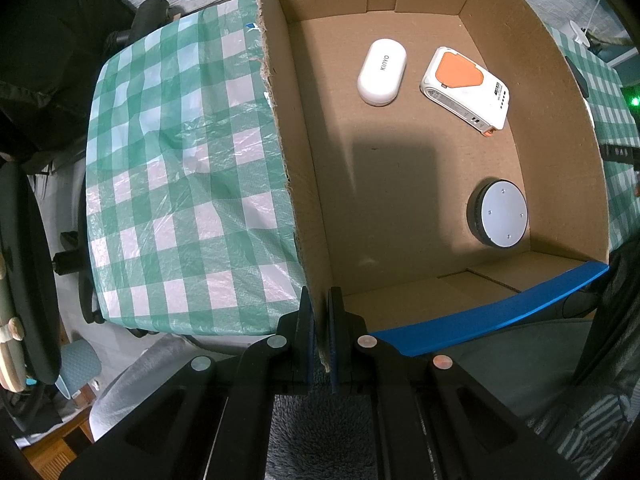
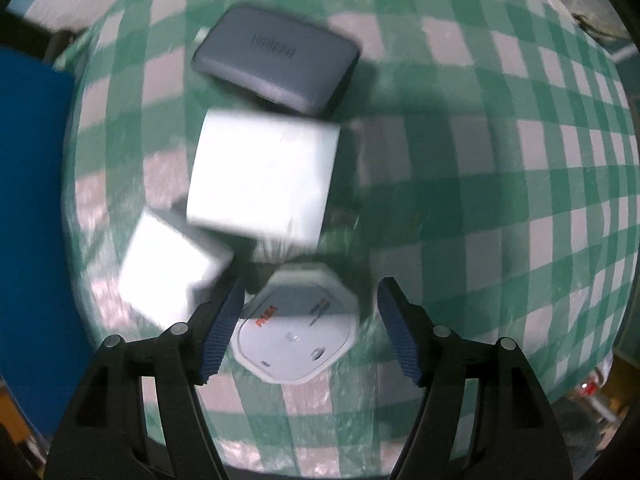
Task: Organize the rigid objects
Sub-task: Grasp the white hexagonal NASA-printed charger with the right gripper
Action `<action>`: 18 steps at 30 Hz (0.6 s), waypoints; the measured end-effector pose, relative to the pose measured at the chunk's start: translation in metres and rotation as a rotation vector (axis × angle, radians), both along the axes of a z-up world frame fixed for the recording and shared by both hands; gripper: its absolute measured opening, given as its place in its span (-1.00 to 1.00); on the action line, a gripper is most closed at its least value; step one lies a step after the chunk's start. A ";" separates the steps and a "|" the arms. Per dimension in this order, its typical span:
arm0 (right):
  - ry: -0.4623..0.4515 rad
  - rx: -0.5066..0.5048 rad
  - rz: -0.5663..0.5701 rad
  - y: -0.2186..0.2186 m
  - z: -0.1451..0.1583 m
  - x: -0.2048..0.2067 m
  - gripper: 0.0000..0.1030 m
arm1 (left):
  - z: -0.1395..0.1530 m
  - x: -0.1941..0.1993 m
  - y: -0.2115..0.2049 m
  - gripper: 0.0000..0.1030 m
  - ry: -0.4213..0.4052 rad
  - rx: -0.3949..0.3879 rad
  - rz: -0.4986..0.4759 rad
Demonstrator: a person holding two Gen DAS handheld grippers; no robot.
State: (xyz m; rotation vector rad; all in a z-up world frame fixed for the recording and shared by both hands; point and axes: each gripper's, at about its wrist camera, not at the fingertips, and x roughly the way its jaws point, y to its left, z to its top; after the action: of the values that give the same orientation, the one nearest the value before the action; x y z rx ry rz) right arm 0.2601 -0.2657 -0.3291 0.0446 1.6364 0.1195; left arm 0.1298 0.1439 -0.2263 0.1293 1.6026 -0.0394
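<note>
In the left wrist view my left gripper (image 1: 320, 332) is shut on the left wall of an open cardboard box (image 1: 296, 184). Inside lie a white oval case (image 1: 382, 72), a white and orange device (image 1: 464, 88) and a round black and silver puck (image 1: 498, 213). In the right wrist view my right gripper (image 2: 308, 328) is open, its jaws on either side of a white octagonal device (image 2: 298, 332) on the table. Beyond it lie two white blocks (image 2: 262, 178) (image 2: 168, 270) and a grey rounded device (image 2: 276, 58). This view is blurred.
A green and white checked tablecloth (image 1: 180, 184) covers the table, also in the right wrist view (image 2: 500, 200). The box has blue tape on its near rim (image 1: 492, 312). A blue surface (image 2: 32, 240) stands at the left. Chairs (image 1: 28, 272) stand beside the table.
</note>
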 end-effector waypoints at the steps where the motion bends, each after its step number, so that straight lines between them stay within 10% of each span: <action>1: 0.002 -0.004 0.014 0.000 -0.001 -0.004 0.36 | 0.000 0.000 0.000 -0.89 0.000 -0.001 0.001; 18: -0.016 -0.038 0.015 -0.019 0.008 -0.023 0.08 | -0.001 0.001 0.005 -0.89 0.005 -0.005 0.001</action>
State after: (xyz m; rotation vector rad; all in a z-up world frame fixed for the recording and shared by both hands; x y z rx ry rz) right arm 0.2375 -0.2850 -0.3212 0.0027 1.6224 0.1000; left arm 0.1304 0.1487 -0.2269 0.1247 1.6076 -0.0434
